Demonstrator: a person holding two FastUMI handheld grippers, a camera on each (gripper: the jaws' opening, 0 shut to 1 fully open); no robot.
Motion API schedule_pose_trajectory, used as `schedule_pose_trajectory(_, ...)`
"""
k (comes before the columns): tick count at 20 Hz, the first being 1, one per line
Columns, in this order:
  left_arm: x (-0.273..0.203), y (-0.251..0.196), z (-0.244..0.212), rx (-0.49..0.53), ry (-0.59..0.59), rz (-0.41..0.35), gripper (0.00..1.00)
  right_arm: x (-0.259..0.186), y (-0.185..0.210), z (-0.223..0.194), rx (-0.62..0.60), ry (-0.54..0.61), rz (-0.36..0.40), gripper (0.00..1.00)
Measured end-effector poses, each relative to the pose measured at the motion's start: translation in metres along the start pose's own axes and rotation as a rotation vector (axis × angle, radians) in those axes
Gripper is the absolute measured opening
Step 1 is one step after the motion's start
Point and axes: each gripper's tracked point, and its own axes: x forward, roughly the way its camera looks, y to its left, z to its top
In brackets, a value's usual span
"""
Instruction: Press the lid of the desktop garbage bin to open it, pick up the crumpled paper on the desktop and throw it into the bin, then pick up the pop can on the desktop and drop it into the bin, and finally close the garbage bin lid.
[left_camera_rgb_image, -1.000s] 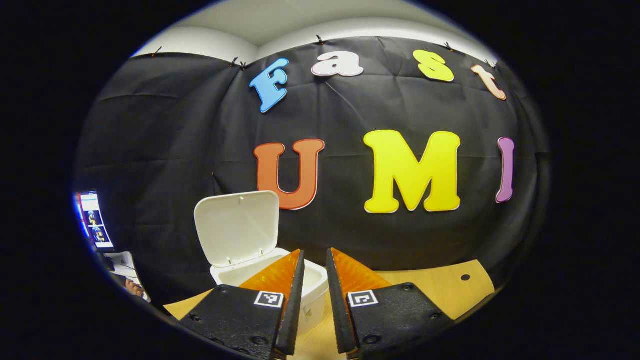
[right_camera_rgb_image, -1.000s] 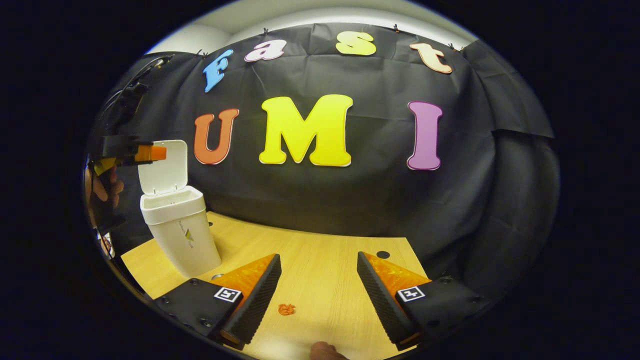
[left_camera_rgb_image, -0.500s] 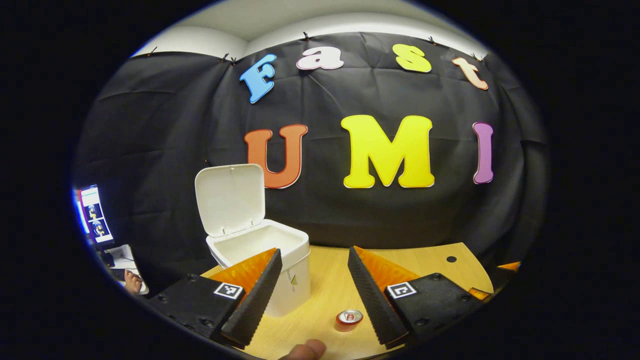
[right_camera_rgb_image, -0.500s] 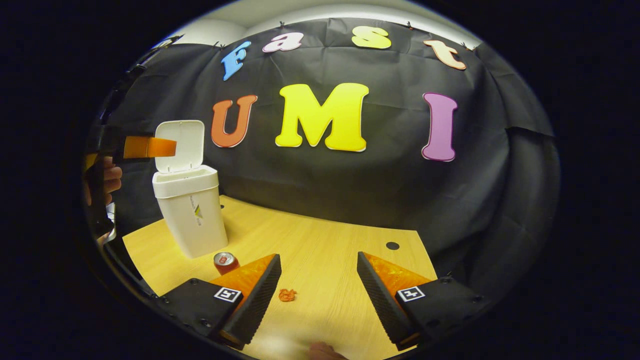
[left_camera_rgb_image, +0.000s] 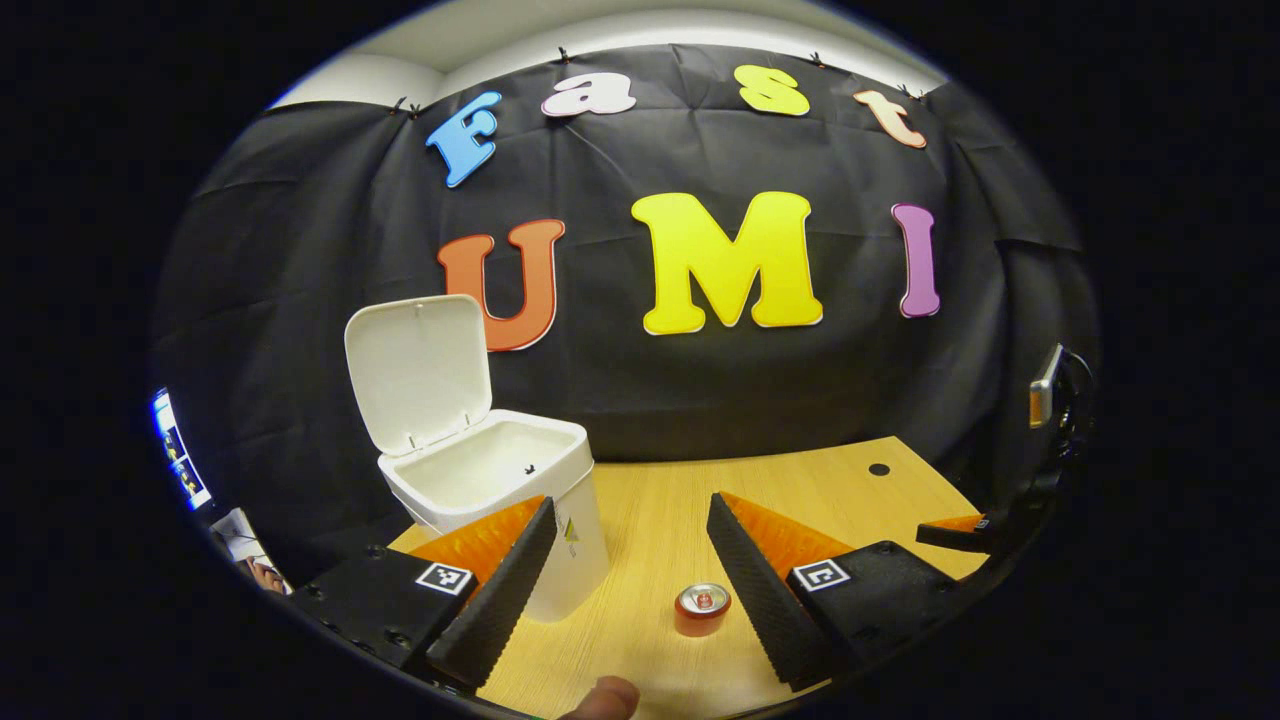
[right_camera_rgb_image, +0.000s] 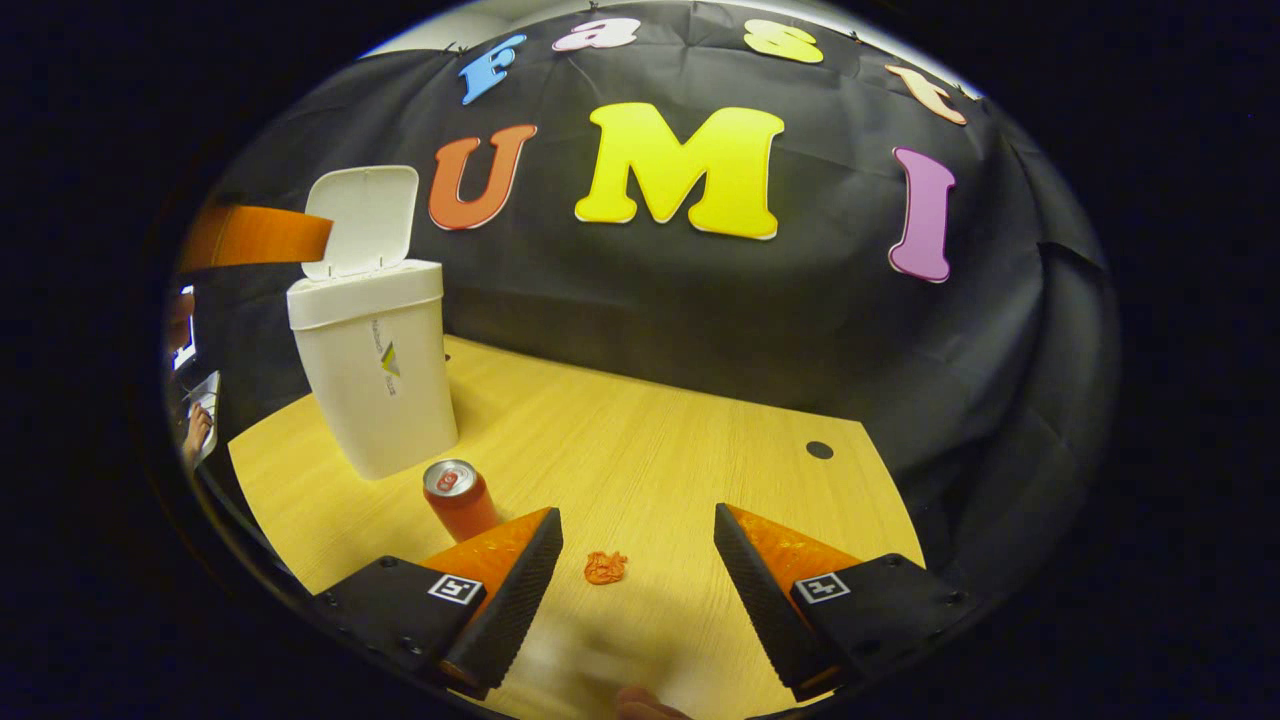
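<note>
With the bin (right_camera_rgb_image: 372, 368) lid up, you have pulled your left tongs (left_camera_rgb_image: 628, 575) back and spread them wide, while your right tongs (right_camera_rgb_image: 636, 580), also wide, near the paper (right_camera_rgb_image: 605, 567) beside the can (right_camera_rgb_image: 460, 498).

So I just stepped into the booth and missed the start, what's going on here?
A person is clearing a desk with a hand-held gripper in each hand. The white garbage bin stands with its lid flipped up. Both grippers are open and empty. The right hand-held gripper hovers low over the small crumpled paper, which lies on the desk between its fingers. The left hand-held gripper is near the bin, with the pop can upright on the desk before it. Nothing has been picked up yet.
</note>
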Motion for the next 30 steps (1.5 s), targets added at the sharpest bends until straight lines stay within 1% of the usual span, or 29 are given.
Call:
schedule_pose_trajectory(3, 0.005, 0.008, -0.006, 0.028, 0.007, -0.002, 1.00, 0.030, 0.010, -0.022, -0.030, 0.049, 0.000, 0.98)
schedule_pose_trajectory(4, 0.007, 0.009, -0.008, 0.037, 0.010, -0.004, 1.00, 0.040, 0.013, -0.029, -0.033, 0.071, -0.001, 0.97)
schedule_pose_trajectory(8, 0.012, 0.007, -0.014, 0.066, 0.011, -0.026, 1.00, 0.074, 0.025, -0.069, -0.030, 0.177, -0.002, 0.97)
schedule_pose_trajectory(9, 0.011, 0.006, -0.013, 0.077, 0.003, -0.029, 1.00, 0.083, 0.028, -0.080, -0.032, 0.202, -0.001, 0.99)
schedule_pose_trajectory(10, 0.011, 0.006, -0.014, 0.086, -0.004, -0.032, 1.00, 0.089, 0.031, -0.087, -0.031, 0.221, 0.001, 0.97)
schedule_pose_trajectory(12, 0.010, 0.005, -0.016, 0.101, -0.009, -0.038, 1.00, 0.100, 0.032, -0.101, -0.027, 0.261, -0.007, 0.99)
schedule_pose_trajectory(13, 0.009, 0.007, -0.019, 0.102, -0.007, -0.037, 1.00, 0.104, 0.031, -0.107, -0.020, 0.279, -0.020, 0.97)
schedule_pose_trajectory(14, 0.008, 0.008, -0.020, 0.096, -0.005, -0.034, 1.00, 0.108, 0.030, -0.109, -0.008, 0.294, -0.023, 0.98)
schedule_pose_trajectory(15, 0.007, 0.011, -0.024, 0.087, 0.002, -0.028, 1.00, 0.113, 0.028, -0.115, -0.004, 0.312, -0.032, 0.95)
schedule_pose_trajectory(17, 0.007, 0.016, -0.032, 0.073, 0.028, -0.014, 1.00, 0.118, 0.027, -0.122, 0.013, 0.345, -0.029, 0.94)
schedule_pose_trajectory(18, 0.006, 0.018, -0.032, 0.068, 0.033, -0.006, 1.00, 0.119, 0.028, -0.124, 0.026, 0.360, -0.025, 0.90)
schedule_pose_trajectory(20, 0.005, 0.023, -0.031, 0.066, 0.027, 0.008, 1.00, 0.122, 0.032, -0.125, 0.050, 0.365, -0.007, 0.88)
schedule_pose_trajectory(21, 0.005, 0.026, -0.032, 0.066, 0.028, 0.019, 1.00, 0.121, 0.033, -0.126, 0.057, 0.367, 0.000, 0.83)
schedule_pose_trajectory(22, 0.005, 0.029, -0.035, 0.061, 0.036, 0.028, 1.00, 0.122, 0.034, -0.125, 0.067, 0.369, 0.002, 0.70)
schedule_pose_trajectory(23, 0.004, 0.031, -0.037, 0.054, 0.042, 0.034, 1.00, 0.123, 0.034, -0.125, 0.068, 0.369, 0.003, 0.65)
schedule_pose_trajectory(25, 0.002, 0.034, -0.042, 0.051, 0.056, 0.044, 1.00, 0.127, 0.034, -0.126, 0.088, 0.371, 0.007, 0.60)
schedule_pose_trajectory(26, 0.001, 0.035, -0.045, 0.058, 0.064, 0.048, 1.00, 0.127, 0.034, -0.125, 0.098, 0.380, 0.010, 0.46)
schedule_pose_trajectory(27, 0.000, 0.038, -0.049, 0.065, 0.074, 0.055, 1.00, 0.127, 0.033, -0.125, 0.108, 0.381, 0.011, 0.44)
schedule_pose_trajectory(29, -0.002, 0.041, -0.053, 0.070, 0.088, 0.063, 1.00, 0.126, 0.034, -0.125, 0.108, 0.383, 0.019, 0.44)
schedule_pose_trajectory(30, -0.004, 0.042, -0.052, 0.069, 0.083, 0.065, 1.00, 0.122, 0.032, -0.126, 0.105, 0.383, 0.009, 0.48)
